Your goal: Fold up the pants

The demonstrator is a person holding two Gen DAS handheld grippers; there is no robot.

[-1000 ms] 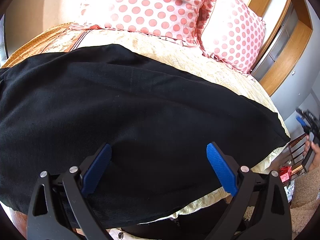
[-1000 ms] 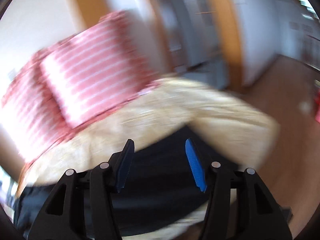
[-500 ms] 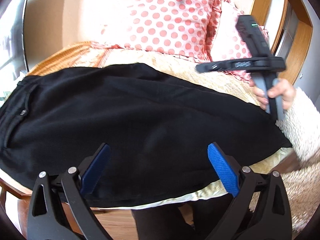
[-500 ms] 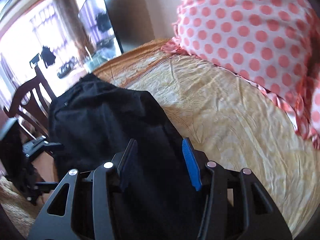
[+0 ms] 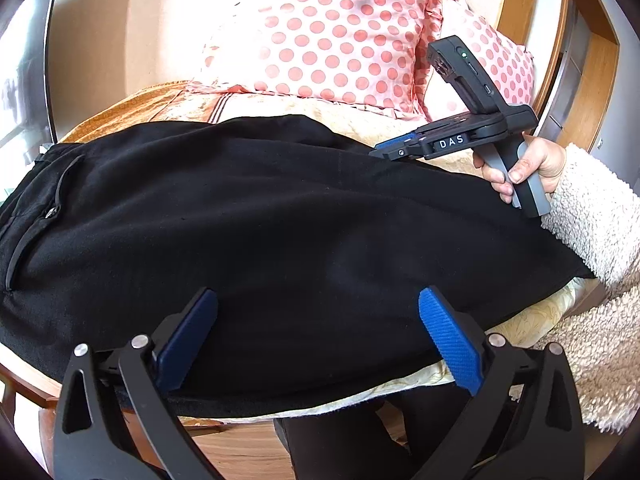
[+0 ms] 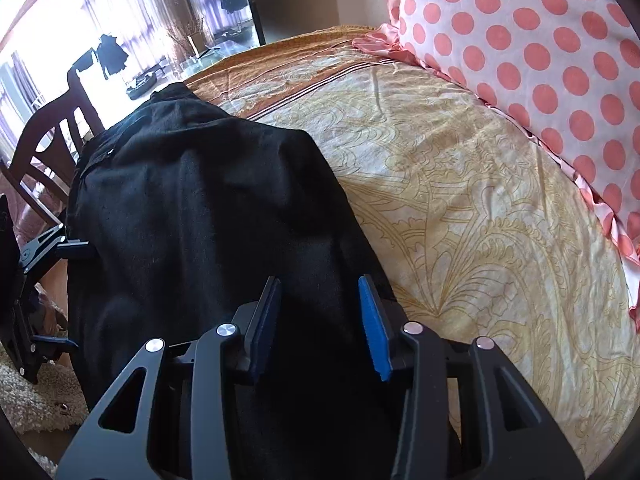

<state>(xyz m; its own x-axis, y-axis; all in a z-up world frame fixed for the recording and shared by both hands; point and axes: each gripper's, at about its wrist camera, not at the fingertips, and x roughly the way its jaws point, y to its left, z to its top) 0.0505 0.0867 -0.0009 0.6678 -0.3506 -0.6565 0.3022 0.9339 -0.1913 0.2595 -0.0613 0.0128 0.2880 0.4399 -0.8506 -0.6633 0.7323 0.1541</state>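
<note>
Black pants lie flat along the near edge of a bed, waistband and zip pocket at the left, leg ends at the right. My left gripper is open and empty, just above the near edge of the pants. My right gripper is open and empty, low over the far edge of the pants near the leg end. It also shows in the left wrist view, held by a hand over the far edge. The left gripper shows at the left of the right wrist view.
A yellow patterned bedspread covers the bed. Two pink polka-dot pillows lean at the back. A wooden chair stands beyond the waistband end. A wooden wardrobe is at the right. A shaggy rug lies on the floor.
My right gripper swung in from the right side of the bed and came down over the far edge of the pants. My left gripper drew back slightly and stayed open.
</note>
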